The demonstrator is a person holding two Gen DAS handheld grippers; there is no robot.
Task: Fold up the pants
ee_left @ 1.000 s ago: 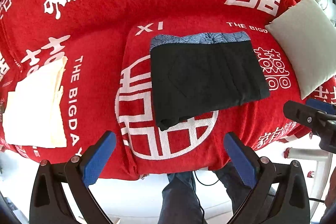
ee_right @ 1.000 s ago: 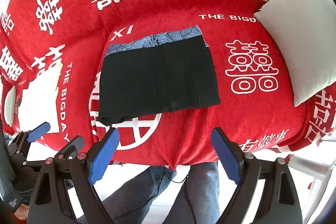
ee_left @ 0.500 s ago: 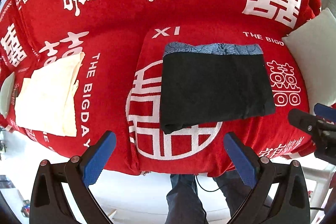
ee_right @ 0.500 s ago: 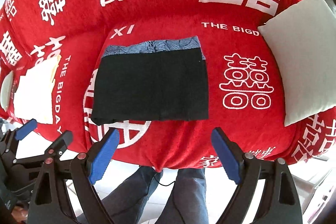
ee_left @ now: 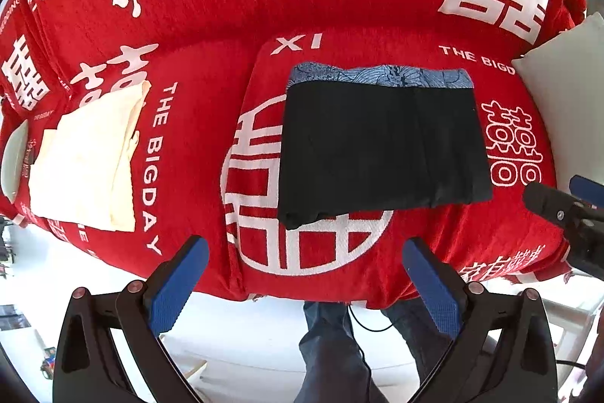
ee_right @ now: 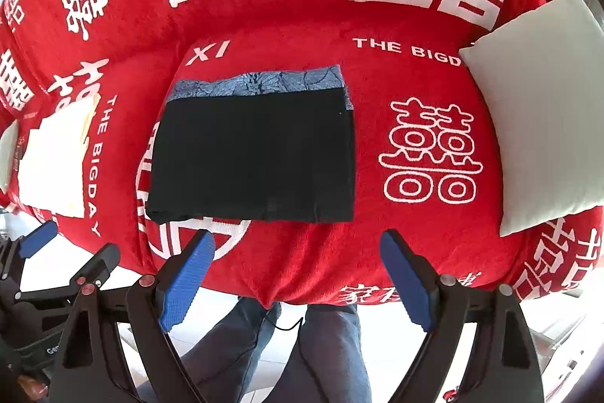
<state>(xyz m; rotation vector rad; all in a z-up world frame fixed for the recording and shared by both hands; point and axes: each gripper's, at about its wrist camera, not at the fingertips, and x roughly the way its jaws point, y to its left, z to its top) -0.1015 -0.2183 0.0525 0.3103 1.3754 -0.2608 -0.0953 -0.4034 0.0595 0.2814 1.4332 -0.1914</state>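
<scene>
Black pants (ee_left: 381, 148) lie folded into a flat rectangle on the red sofa seat, with a blue patterned band (ee_left: 381, 77) showing along the far edge. They also show in the right wrist view (ee_right: 253, 155). My left gripper (ee_left: 302, 280) is open and empty, held off the sofa's front edge, short of the pants. My right gripper (ee_right: 298, 274) is open and empty, also in front of the sofa edge. The right gripper's fingers (ee_left: 555, 206) show at the right edge of the left wrist view.
A red cover with white characters (ee_left: 188, 146) drapes the sofa. A folded cream cloth (ee_left: 87, 157) lies to the left of the pants. A pale cushion (ee_right: 540, 108) leans at the right. The person's legs in jeans (ee_right: 328, 357) stand below the sofa edge.
Both grippers have drawn back and risen slightly from the sofa; the pants look squarer and lie still. Both grippers stay open.
</scene>
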